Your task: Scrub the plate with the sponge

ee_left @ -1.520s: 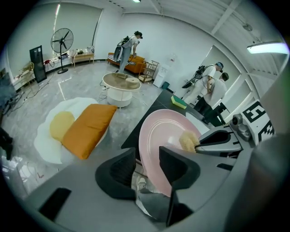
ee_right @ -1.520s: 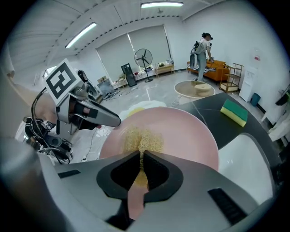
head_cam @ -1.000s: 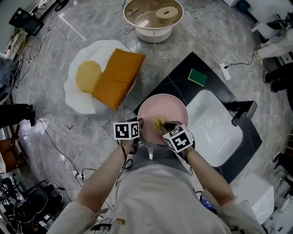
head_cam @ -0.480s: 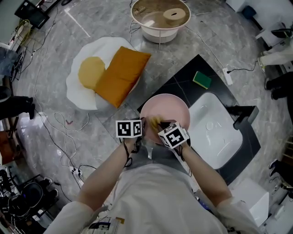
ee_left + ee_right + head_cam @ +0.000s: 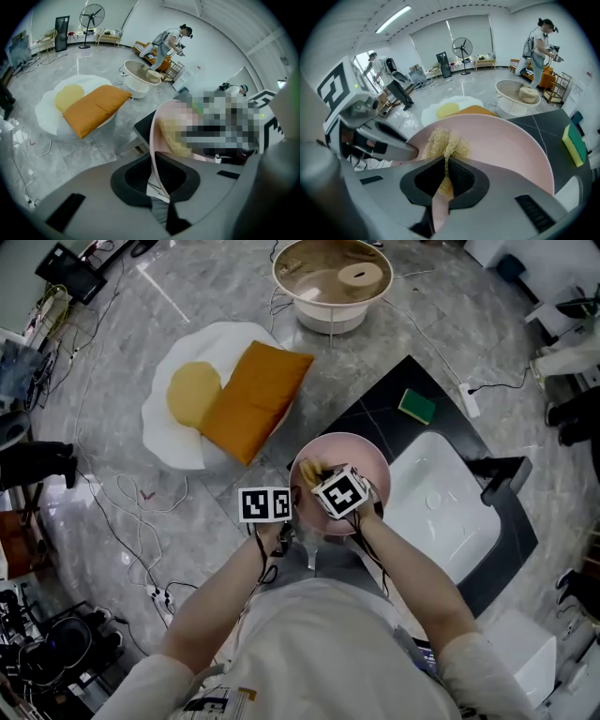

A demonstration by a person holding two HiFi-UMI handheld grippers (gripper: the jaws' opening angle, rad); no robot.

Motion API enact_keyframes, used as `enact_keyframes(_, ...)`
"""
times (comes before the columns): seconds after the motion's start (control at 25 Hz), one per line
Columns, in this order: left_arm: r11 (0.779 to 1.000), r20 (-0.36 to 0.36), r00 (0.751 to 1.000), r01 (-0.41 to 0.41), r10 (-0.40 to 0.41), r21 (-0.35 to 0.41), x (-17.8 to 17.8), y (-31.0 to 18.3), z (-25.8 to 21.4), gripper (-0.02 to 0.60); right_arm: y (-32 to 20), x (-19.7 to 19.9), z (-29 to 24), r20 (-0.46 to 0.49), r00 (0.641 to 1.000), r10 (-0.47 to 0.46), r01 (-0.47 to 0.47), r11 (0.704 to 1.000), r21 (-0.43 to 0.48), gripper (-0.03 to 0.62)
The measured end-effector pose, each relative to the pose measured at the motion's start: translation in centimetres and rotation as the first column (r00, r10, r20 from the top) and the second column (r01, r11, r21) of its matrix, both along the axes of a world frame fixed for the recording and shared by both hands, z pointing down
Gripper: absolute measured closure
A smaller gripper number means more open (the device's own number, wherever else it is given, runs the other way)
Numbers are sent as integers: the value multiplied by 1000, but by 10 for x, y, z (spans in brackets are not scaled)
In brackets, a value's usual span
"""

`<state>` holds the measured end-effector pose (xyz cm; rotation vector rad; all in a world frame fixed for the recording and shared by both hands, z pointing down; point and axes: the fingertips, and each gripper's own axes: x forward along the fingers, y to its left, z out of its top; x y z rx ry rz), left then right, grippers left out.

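Grey marble floor, black worktop [image 5: 375,413] at centre right. The left gripper [image 5: 157,183], jaws just closing, pinched the lower-left rim of the pink plate [image 5: 364,461]. The right gripper [image 5: 446,176] clamped the yellow sponge [image 5: 445,143] against the plate's upper-left, leaving most bare face to the sponge's right.

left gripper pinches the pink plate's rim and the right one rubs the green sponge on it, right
No: the right gripper holds a yellow scrubber, as the right gripper view shows; the green sponge lies on the black counter. The left gripper, its jaws just closed further, does pinch the plate rim.
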<state>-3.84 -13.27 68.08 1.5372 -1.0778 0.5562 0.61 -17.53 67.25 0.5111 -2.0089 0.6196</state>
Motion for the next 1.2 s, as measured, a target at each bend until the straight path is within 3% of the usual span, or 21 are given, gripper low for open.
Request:
enact_keyframes(0.12, 1000, -1, 1000, 16, -16, 5, -2, 0, -2, 545, -26, 6, 2, -14, 998, 58, -58, 998, 17, 546)
enact_keyframes(0.28, 999, -9, 999, 38, -38, 18, -8, -5, -6, 546, -50, 45, 2, -56, 988, 144, -143, 990, 20, 546)
enact_keyframes(0.56, 995, -17, 996, 88, -88, 38, -20, -8, -9, 554, -43, 92, -10, -219, 976, 15, 10, 994, 109, 546)
enact_keyframes(0.68, 994, -12, 995, 101, -100, 43, -20, -12, -8, 554, -19, 108, -9, -269, 962, -34, 60, 994, 90, 548)
enact_keyframes(0.96, 992, -18, 993, 121, -120, 27, -19, -10, -6, 552, 72, 100, -9, -223, 952, -209, 191, 977, -100, 548)
enact_keyframes(1.2, 995, -27, 995, 99, -99, 17, -18, -1, -10, 552, 112, 48, -10, -73, 968, -240, 226, 960, -166, 548)
